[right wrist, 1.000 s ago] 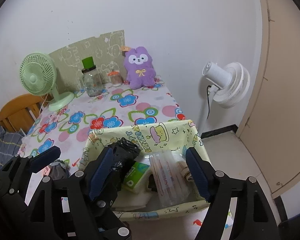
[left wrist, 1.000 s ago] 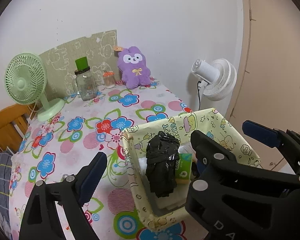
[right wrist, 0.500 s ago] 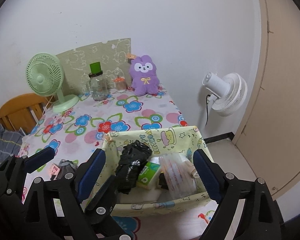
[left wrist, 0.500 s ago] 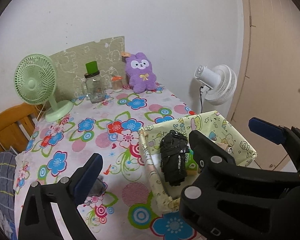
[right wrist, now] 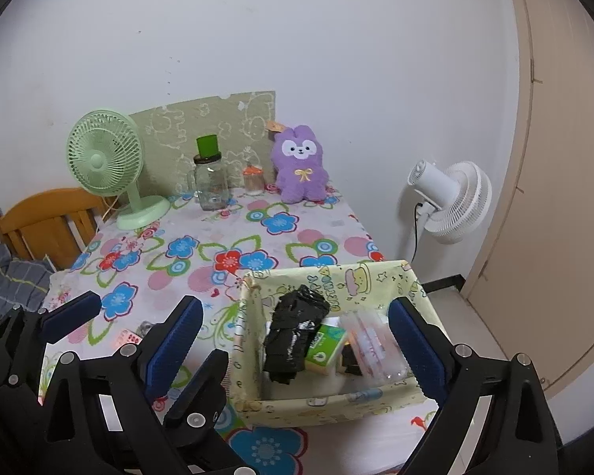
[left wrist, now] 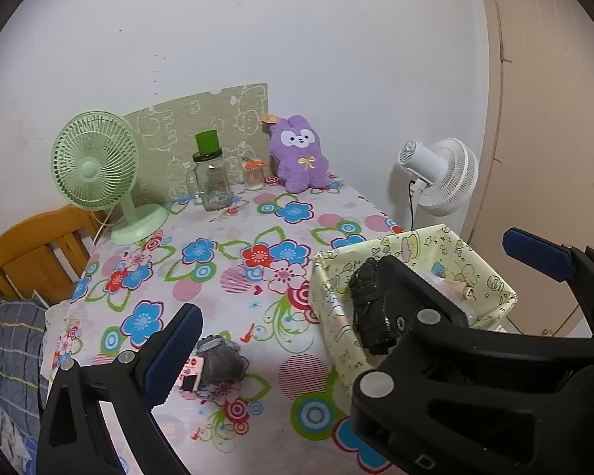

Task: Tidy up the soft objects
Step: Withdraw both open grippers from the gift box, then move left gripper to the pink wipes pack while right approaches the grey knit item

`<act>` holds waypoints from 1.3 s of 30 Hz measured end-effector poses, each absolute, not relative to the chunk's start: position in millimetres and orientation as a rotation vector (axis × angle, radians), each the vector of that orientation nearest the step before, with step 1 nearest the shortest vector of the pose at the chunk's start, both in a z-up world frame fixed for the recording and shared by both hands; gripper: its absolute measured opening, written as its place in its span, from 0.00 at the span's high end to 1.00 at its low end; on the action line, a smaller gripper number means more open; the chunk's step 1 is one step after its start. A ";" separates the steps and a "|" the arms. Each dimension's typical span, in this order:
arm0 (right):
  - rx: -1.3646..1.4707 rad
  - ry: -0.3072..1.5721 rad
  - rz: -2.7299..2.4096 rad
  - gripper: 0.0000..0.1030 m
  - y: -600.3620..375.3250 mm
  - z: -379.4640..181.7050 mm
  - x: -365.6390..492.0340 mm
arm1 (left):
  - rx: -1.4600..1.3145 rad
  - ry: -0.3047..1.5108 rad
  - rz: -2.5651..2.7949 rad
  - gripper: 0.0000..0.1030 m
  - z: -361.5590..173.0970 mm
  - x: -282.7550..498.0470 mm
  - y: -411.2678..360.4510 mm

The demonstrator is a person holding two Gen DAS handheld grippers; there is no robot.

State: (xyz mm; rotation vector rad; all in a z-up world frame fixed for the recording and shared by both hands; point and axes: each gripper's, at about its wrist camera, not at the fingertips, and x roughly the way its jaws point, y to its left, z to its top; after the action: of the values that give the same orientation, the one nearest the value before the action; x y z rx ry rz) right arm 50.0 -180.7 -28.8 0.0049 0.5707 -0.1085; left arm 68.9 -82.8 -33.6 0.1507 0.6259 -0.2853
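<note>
Two grippers: the left gripper (left wrist: 376,289) and the right gripper (right wrist: 293,340) are both wide open and hold nothing.
Gray soft thing: a small gray bundle (left wrist: 219,362) with a pink tag lies on the flowered table (left wrist: 225,277), just inside the left gripper's left finger (left wrist: 174,350). It looks like the next thing to pick up.
Basket: the yellow basket (left wrist: 328,308) sits toward the left gripper's right finger. In the right wrist view it sits between the right gripper's fingers.
In the basket: a black bundle (right wrist: 293,332), a green pack (right wrist: 324,346) and a clear wrapped pack (right wrist: 370,350) lie side by side.
Purple bunny: the purple bunny (left wrist: 299,154) sits far ahead of both grippers, against the wall. It may need tidying too.
How to do it well: move the left gripper so the gray bundle is in the middle of the gap, then go down and close softly.
Watch out: pinch the fat middle, not only the tag, or it may slip.
Then: lift it over the basket wall and let go above a free spot.
</note>
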 end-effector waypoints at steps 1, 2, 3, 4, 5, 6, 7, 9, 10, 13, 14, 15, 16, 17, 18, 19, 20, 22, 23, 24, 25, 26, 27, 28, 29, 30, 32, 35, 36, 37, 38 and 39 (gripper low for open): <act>0.002 0.568 -0.109 0.05 -178.5 -28.2 49.6 | 0.150 0.624 -0.284 0.02 -33.2 68.3 -80.8; -0.004 0.562 -0.109 0.05 -175.4 -27.6 48.7 | 0.148 0.623 -0.282 0.02 -32.8 67.9 -78.0; -0.007 0.560 -0.109 0.05 -173.6 -27.1 48.0 | 0.147 0.622 -0.281 0.02 -32.5 67.9 -76.2; -0.009 0.558 -0.108 0.05 -171.7 -26.8 48.2 | 0.145 0.621 -0.278 0.02 -32.4 67.6 -73.8; -0.011 0.557 -0.106 0.04 -169.6 -26.7 48.1 | 0.143 0.621 -0.276 0.02 -32.6 67.3 -71.5; -0.012 0.558 -0.104 0.04 -166.9 -26.7 48.0 | 0.142 0.621 -0.274 0.02 -32.6 67.3 -69.5; -0.012 0.558 -0.102 0.04 -165.1 -27.1 47.7 | 0.141 0.622 -0.271 0.02 -32.6 67.1 -67.2; -0.011 0.562 -0.091 0.04 -160.4 -27.7 47.9 | 0.140 0.620 -0.265 0.02 -33.0 66.0 -61.8; -0.009 0.564 -0.082 0.04 -157.9 -28.3 48.1 | 0.140 0.620 -0.261 0.02 -33.3 65.4 -59.0; -0.005 0.573 -0.061 0.04 -150.3 -30.4 49.6 | 0.139 0.622 -0.249 0.02 -34.2 65.3 -50.8; -0.004 0.572 -0.058 0.04 -147.8 -30.9 50.2 | 0.139 0.622 -0.246 0.02 -34.3 65.3 -48.4; -0.002 0.570 -0.055 0.04 -145.4 -31.4 50.4 | 0.139 0.622 -0.241 0.02 -34.7 65.2 -44.5; -0.001 0.568 -0.052 0.04 -142.6 -32.0 50.9 | 0.141 0.622 -0.238 0.02 -34.8 65.4 -41.6; 0.000 0.568 -0.048 0.04 -139.6 -32.6 51.3 | 0.142 0.622 -0.234 0.02 -35.3 66.0 -39.2; 0.002 0.570 -0.044 0.04 -136.8 -33.2 51.9 | 0.144 0.622 -0.230 0.02 -35.7 66.0 -36.5; 0.004 0.571 -0.039 0.04 -134.7 -33.8 52.6 | 0.145 0.623 -0.227 0.02 -36.3 66.0 -33.9; 0.005 0.571 -0.035 0.04 -132.2 -34.8 53.0 | 0.146 0.624 -0.224 0.02 -36.8 66.4 -31.4; 0.005 0.573 -0.027 0.04 -127.9 -37.1 54.4 | 0.146 0.627 -0.218 0.02 -38.5 67.4 -27.1; 0.005 0.575 -0.024 0.04 -125.5 -38.5 55.2 | 0.144 0.629 -0.216 0.02 -39.8 68.0 -25.2; 0.003 0.578 -0.020 0.04 -122.5 -40.1 56.3 | 0.142 0.632 -0.213 0.02 -41.3 68.6 -22.8; 0.002 0.580 -0.017 0.04 -120.4 -41.6 56.7 | 0.139 0.637 -0.210 0.02 -43.2 69.7 -19.8; -0.001 0.583 -0.014 0.04 -118.0 -43.0 57.9 | 0.137 0.640 -0.208 0.02 -44.4 70.2 -18.0; -0.004 0.585 -0.011 0.04 -115.4 -44.9 59.3 | 0.135 0.644 -0.207 0.02 -46.6 71.5 -15.2; -0.006 0.586 -0.010 0.04 -113.3 -46.3 60.4 | 0.134 0.647 -0.207 0.02 -48.0 72.0 -13.2; -0.007 0.586 -0.009 0.04 -111.3 -48.0 61.6 | 0.134 0.651 -0.205 0.02 -50.0 73.3 -11.0; -0.007 0.588 -0.009 0.04 -108.6 -50.6 63.0 | 0.134 0.655 -0.203 0.02 -52.0 74.3 -9.0; -0.007 0.594 -0.005 0.04 -105.7 -54.2 65.4 | 0.133 0.663 -0.200 0.02 -55.4 76.4 -5.9; -0.015 0.608 0.004 0.04 -98.8 -62.1 70.5 | 0.129 0.682 -0.190 0.02 -63.5 80.3 1.2; -0.021 0.614 0.012 0.04 -95.6 -65.4 72.7 | 0.125 0.690 -0.181 0.02 -66.9 81.6 4.1; -0.027 0.617 0.018 0.04 -93.1 -67.6 74.5 | 0.121 0.698 -0.174 0.02 -70.0 82.8 6.4; -0.035 0.622 0.025 0.04 -90.2 -70.3 76.6 | 0.114 0.708 -0.165 0.02 -74.0 84.5 10.2; -0.046 0.629 0.036 0.04 -85.9 -73.7 79.3 | 0.108 0.716 -0.159 0.02 -76.7 85.6 13.1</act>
State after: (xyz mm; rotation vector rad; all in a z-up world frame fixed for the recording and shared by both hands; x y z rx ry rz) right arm 79.3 -85.9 -73.7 -0.0462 0.6294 0.0360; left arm 85.6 13.1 -76.7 0.1082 0.7157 -0.1590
